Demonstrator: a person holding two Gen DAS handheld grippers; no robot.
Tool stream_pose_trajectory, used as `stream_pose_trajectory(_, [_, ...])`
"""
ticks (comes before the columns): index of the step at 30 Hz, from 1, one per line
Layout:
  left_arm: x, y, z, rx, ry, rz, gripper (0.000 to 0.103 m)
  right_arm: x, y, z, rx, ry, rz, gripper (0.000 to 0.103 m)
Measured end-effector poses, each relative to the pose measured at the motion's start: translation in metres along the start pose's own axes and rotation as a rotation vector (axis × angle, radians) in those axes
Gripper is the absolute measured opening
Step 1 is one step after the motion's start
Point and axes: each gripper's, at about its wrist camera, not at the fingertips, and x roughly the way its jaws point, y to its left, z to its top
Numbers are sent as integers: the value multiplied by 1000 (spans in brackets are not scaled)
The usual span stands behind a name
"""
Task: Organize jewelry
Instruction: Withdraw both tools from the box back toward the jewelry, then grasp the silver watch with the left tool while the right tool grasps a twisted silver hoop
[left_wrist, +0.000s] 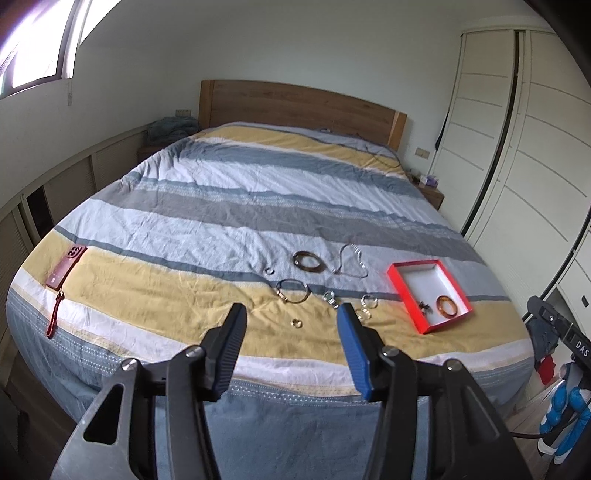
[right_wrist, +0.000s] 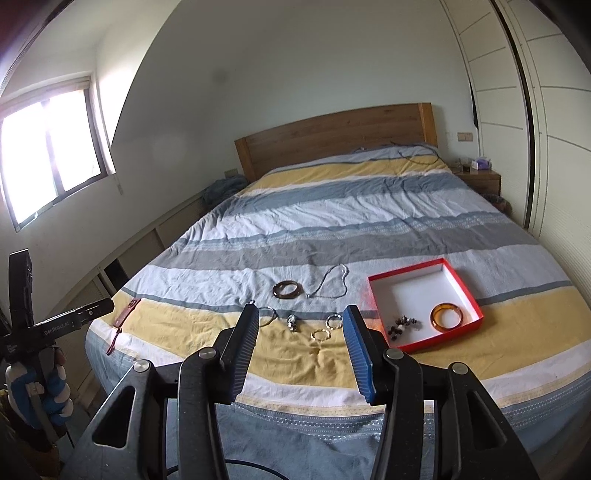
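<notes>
A wide bed (left_wrist: 258, 192) with a wooden headboard (left_wrist: 295, 101) and a cover in blue, grey, white and yellow stripes fills both views, and all the jewelry lies near its foot end. On the right side of the cover sits a shallow red cardboard box with a white inside (right_wrist: 406, 291); in it lie an orange amber-like bangle (right_wrist: 446, 314) and, beside it, a small heap of dark beads (right_wrist: 402, 326). On the left of the box, loose on the cover, are a dark brown bangle (right_wrist: 287, 289), a silver chain necklace (right_wrist: 332, 282) just beside it, a thin metal bracelet (left_wrist: 292, 291), a small silver cluster piece (right_wrist: 293, 322) and several small rings, one of them a gold ring (right_wrist: 320, 335). Far at the left edge of the bed lies a red phone case with a strap (left_wrist: 66, 266). The left tongs (left_wrist: 291, 314) hang above the foot of the bed with the jaws released and nothing between them. The right tongs (right_wrist: 300, 314) also stand apart and grasp nothing. Each view shows at its side the other tool, held by a hand in a blue and white glove (right_wrist: 55, 391).
</notes>
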Motion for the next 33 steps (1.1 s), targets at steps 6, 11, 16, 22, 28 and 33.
stream_pose_trajectory(6, [48,16,-10,-32,93,25,49,45,-6,-11,14,97,16,46])
stream_pose_trajectory(11, [92,27,-13,-38,157,41,49,90,-14,-18,44,177,24,40])
stream_pose_trajectory(16, [142,40,-21,-80,233,48,49,141,-22,-31,68,269,26,35])
stream_pose_trajectory(22, [196,50,-27,-113,292,58,48,200,-33,-44,86,373,24,31])
stream_pose_trajectory(28, [236,30,-18,-91,318,-19,48,256,-44,-56,112,450,34,28])
stream_pose_trajectory(33, [278,-5,-6,-77,366,-131,48,295,-52,-62,133,487,34,27])
